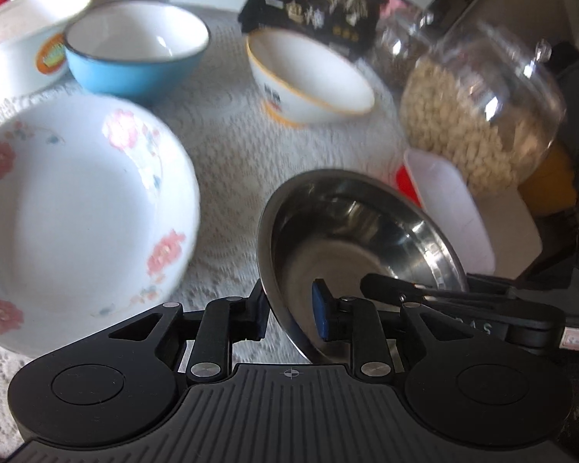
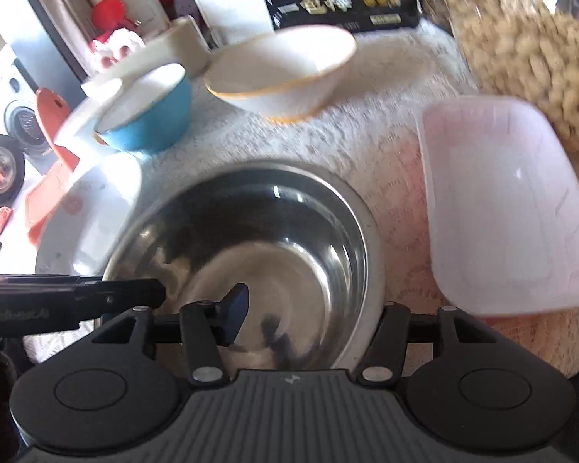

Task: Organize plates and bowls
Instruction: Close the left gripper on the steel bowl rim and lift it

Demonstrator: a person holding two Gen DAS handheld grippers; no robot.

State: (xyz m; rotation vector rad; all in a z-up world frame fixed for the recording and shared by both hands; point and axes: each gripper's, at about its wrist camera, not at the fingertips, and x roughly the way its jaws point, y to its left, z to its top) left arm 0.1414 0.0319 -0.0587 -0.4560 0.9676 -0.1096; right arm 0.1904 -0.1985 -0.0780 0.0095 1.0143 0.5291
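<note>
Looking through your left wrist view, the left claw (image 1: 289, 314) straddles the steel bowl's (image 1: 351, 239) near-left rim, narrowly parted, pads apparently not pressing; the floral bowl (image 1: 77, 212) sits left. In your right view, the right claw (image 2: 312, 320) straddles the near rim, half open; whether it grips, you cannot tell.

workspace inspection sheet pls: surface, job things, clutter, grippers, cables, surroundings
surface: white lace tablecloth, no spills seen
job's things: steel bowl nearest; flowered dish, blue bowl, yellow-rimmed bowl and white bowl, none stacked
clutter: peanut jar, plastic container, black box
grippers: left gripper and right gripper each straddle the steel bowl's rim, one pad inside; neither looks clamped
cables: nothing seen
surroundings: washing machine beyond the table, seen in the right wrist view
</note>
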